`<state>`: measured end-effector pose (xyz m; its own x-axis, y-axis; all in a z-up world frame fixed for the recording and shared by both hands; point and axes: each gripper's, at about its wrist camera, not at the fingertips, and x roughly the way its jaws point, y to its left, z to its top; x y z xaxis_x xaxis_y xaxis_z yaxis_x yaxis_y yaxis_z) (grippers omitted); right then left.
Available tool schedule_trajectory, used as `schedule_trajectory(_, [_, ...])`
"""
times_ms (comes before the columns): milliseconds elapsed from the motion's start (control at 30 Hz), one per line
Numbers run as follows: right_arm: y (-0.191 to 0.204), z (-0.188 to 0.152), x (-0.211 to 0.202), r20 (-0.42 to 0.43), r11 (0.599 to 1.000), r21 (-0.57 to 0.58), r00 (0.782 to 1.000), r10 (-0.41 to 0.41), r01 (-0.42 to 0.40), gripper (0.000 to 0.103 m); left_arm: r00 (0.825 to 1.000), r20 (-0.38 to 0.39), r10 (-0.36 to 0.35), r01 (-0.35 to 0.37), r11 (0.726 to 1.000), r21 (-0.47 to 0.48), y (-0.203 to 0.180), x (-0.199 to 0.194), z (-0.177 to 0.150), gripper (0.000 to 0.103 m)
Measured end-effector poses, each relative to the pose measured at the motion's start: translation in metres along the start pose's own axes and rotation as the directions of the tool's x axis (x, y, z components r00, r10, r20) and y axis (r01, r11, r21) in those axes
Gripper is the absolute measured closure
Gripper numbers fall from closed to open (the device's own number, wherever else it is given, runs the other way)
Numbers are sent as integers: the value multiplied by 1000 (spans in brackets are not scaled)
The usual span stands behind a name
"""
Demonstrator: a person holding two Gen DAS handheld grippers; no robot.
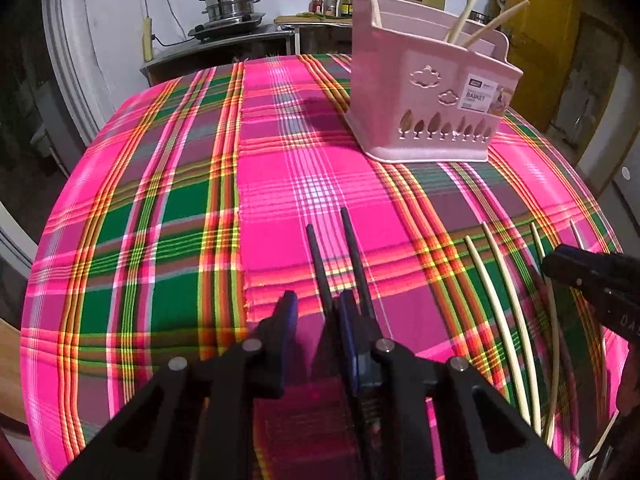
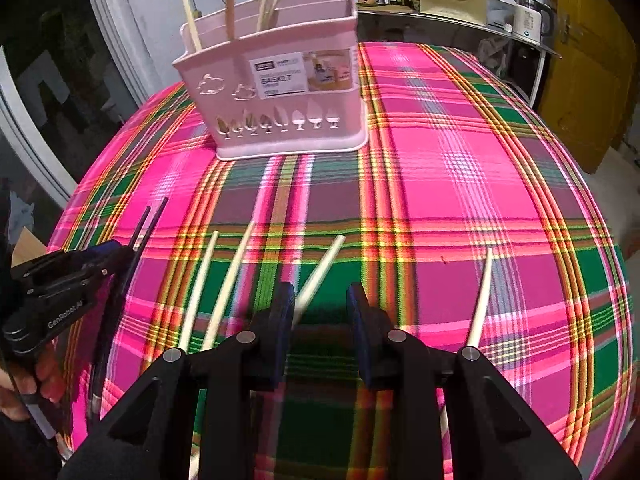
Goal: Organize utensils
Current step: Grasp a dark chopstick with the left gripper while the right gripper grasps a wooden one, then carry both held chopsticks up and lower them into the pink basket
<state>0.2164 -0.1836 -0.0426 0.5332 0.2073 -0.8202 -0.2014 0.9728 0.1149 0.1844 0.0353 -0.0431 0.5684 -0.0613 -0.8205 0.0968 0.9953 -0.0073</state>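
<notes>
Chopstick (image 2: 320, 268) beside R claw's (image 2: 320, 300) pad (untouched)

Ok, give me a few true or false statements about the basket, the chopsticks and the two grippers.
1. The basket is pink. True.
2. The basket holds nothing. False: light chopsticks stand in it.
3. Two black chopsticks lie by the left gripper. True.
4. The right gripper is shut tight. False: its jaws stand apart.
5. The tablecloth is plain blue. False: it is pink and green plaid.
</notes>
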Motion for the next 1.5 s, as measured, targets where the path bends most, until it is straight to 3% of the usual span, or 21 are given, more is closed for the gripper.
schedule_trajectory(267, [7, 16, 17, -27, 998, -14, 998, -63, 63, 77, 1000, -2, -8, 8, 1000, 24, 1, 2, 2, 86])
schedule_trajectory(367, [13, 19, 20, -27, 994, -35, 994, -104, 103, 87, 1000, -4, -8, 8, 1000, 30, 0, 3, 3, 90])
schedule_trajectory(500, [15, 24, 24, -43, 994, -52, 995, -95, 93, 97, 1000, -16, -6, 7, 999, 51, -6, 3, 5, 95])
schedule_trajectory(600, [9, 28, 23, -53, 998, -38, 997, -60, 58, 98, 999, -30, -32, 33, 998, 45, -7, 4, 9, 96])
schedule_trajectory(733, [6, 30, 8, -22, 999, -28, 999, -27, 27, 98, 998, -18, -62, 63, 997, 38, -8, -3, 12, 97])
schedule_trajectory(1000, [-4, 45, -32, 77, 999, -7, 996, 49, -49, 98, 991, 84, -108, 106, 994, 19, -3, -45, 29, 98])
schedule_trajectory(1500, [2, 55, -114, 270, 993, -48, 956, 115, -106, 99, 959, 241, -149, 149, 989, 18, 7, -118, 46, 98])
